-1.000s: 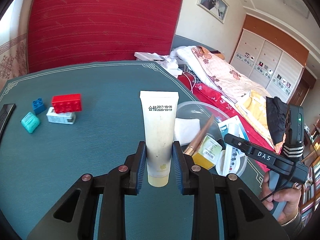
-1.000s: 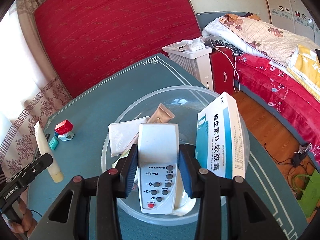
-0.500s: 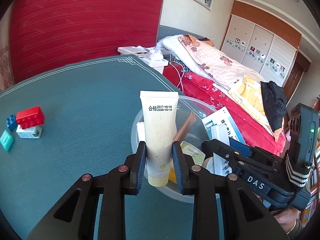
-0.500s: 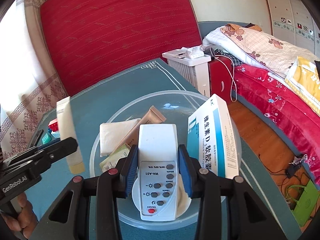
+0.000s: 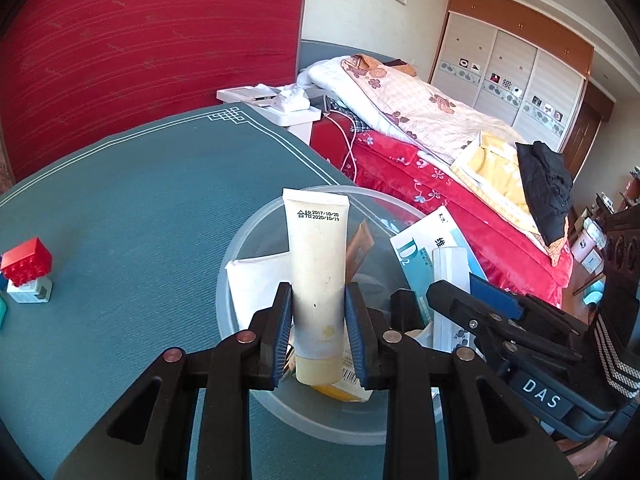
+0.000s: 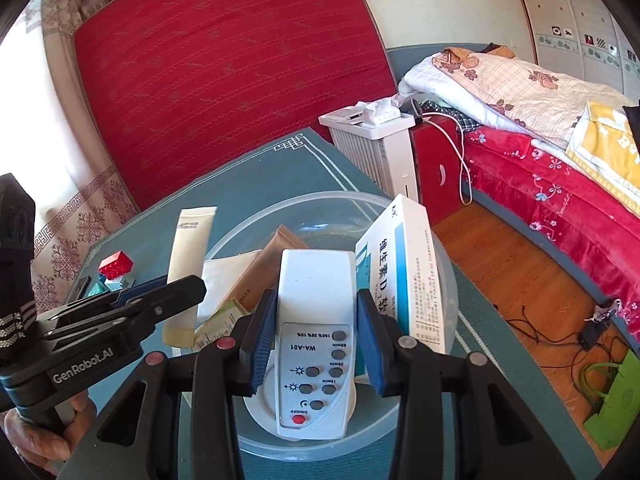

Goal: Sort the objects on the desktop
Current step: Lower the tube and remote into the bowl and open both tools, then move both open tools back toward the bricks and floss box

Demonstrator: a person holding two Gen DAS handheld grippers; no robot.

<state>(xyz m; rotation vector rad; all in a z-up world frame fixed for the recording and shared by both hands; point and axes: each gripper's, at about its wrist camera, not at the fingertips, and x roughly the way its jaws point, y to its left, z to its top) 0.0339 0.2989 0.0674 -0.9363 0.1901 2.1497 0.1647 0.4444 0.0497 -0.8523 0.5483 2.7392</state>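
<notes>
Both grippers loaded over a crowded clear plastic bowl (image 5: 256, 232).
Left gripper (image 5: 319, 332) clamps the cream tube (image 5: 316, 264); right gripper (image 6: 316, 344) clamps the white remote (image 6: 316, 320); the blue-and-white box (image 6: 404, 272), leaning at two o'clock, could topple if bumped.

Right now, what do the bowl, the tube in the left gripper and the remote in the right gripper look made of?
Bowl: translucent frosted plastic, the cloth shows through its wall. Tube: soft matte cream plastic with a crimped flat end, probably squeezable. Remote: hard, smooth white plastic; grey buttons, possibly rubber.
</notes>
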